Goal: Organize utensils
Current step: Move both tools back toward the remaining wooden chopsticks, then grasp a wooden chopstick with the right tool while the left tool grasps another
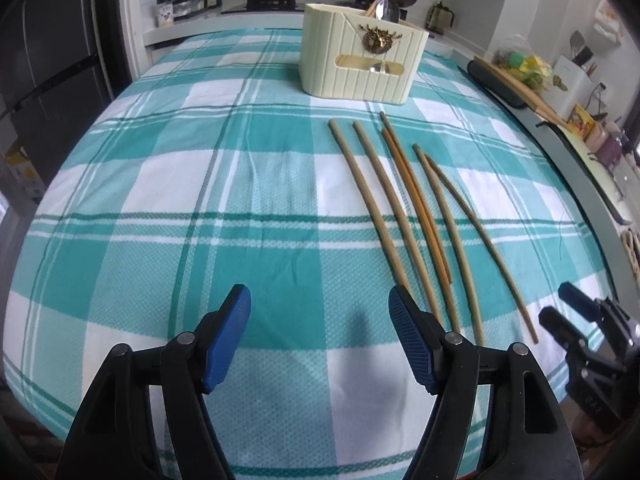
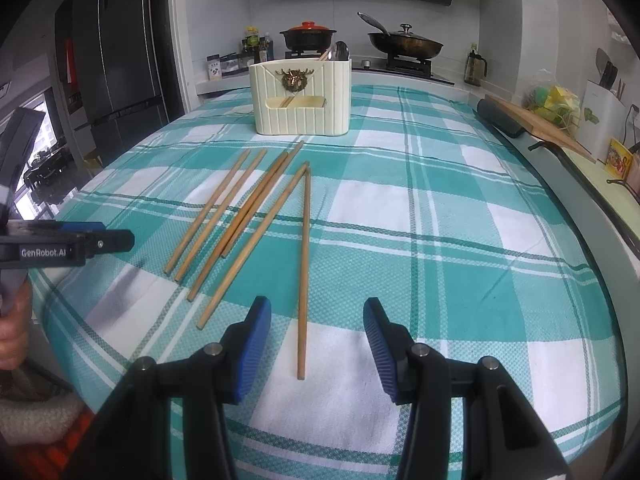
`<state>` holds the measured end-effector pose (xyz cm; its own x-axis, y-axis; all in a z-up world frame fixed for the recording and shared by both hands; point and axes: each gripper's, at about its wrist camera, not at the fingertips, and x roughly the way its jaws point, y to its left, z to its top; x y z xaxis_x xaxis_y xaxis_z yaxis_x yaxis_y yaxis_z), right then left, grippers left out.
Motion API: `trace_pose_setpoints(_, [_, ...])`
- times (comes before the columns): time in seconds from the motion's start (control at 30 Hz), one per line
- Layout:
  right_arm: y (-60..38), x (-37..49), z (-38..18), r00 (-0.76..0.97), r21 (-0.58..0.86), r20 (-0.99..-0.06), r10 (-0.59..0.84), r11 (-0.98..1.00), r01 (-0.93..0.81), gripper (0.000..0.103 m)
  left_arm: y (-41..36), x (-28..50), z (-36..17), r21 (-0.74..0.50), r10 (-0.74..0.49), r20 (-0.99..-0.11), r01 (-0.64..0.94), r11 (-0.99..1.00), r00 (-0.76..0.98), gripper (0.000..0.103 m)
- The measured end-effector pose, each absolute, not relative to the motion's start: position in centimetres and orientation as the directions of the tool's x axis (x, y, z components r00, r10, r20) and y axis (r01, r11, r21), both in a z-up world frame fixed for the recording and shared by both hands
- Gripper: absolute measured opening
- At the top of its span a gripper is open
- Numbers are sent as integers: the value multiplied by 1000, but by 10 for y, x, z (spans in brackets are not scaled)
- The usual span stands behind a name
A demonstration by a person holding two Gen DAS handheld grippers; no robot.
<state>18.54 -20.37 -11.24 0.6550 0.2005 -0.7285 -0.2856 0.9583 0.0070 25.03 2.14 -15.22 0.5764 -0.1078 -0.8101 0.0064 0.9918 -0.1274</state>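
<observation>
Several wooden chopsticks [image 1: 416,208] lie side by side on the teal checked tablecloth [image 1: 200,200]; they also show in the right wrist view [image 2: 248,216]. A cream utensil holder [image 1: 360,60] stands behind them with a spoon [image 1: 387,10] and a chopstick inside; it also shows in the right wrist view [image 2: 302,96]. My left gripper [image 1: 320,332] is open and empty, left of the chopsticks' near ends. My right gripper [image 2: 318,344] is open and empty, its jaws either side of the near end of the rightmost chopstick [image 2: 305,272].
A stove with a red-lidded pot [image 2: 308,34] and a frying pan [image 2: 404,44] stands behind the table. A wooden board [image 2: 536,124] and a dark roll [image 2: 500,118] lie on the counter to the right. A fridge [image 2: 116,60] stands at the left.
</observation>
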Motion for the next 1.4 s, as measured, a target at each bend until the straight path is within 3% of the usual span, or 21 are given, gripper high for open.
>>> trace_pose_setpoints(0.27, [-203, 189, -111, 658, -12, -730, 183, 960, -280, 49, 7, 307, -155, -143, -119, -808, 4, 990, 578, 75])
trace_pose_setpoints(0.57, [-201, 216, -104, 650, -46, -739, 175, 950, -308, 49, -5, 336, -175, -36, -15, -832, -27, 999, 555, 74])
trace_pose_setpoints(0.83, [-176, 250, -129, 574, -79, -801, 170, 921, -383, 49, -15, 327, -181, 16, 13, -833, 0, 1000, 553, 74])
trace_pose_setpoints(0.9, [-171, 255, -134, 569, -92, -807, 159, 918, -386, 49, -16, 327, -180, 3, -1, -832, 6, 1000, 555, 66])
trace_pose_setpoints(0.97, [-170, 259, -138, 563, -75, -809, 168, 921, -383, 44, -16, 327, -181, -22, -30, -831, 21, 1000, 555, 51])
trace_pose_setpoints(1.0, [-170, 261, -138, 563, -63, -807, 179, 922, -383, 38, -18, 327, -181, -21, -32, -829, 26, 999, 559, 47])
trace_pose_setpoints(1.07, [-168, 262, -137, 565, -65, -806, 179, 921, -384, 24, -21, 327, -181, -7, -28, -825, 40, 999, 564, 21])
trace_pose_setpoints(1.1, [-166, 263, -137, 566, -70, -806, 174, 921, -383, 12, -21, 327, -181, -6, -30, -825, 44, 999, 564, 14])
trace_pose_setpoints(1.13, [-165, 263, -137, 568, -77, -806, 167, 922, -379, 8, -21, 327, -181, -3, -27, -825, 44, 999, 564, 6])
trace_pose_setpoints(1.4, [-189, 263, -137, 579, -60, -807, 114, 960, -273, 8, 3, 314, -181, 3, 9, -825, -13, 1000, 565, 5])
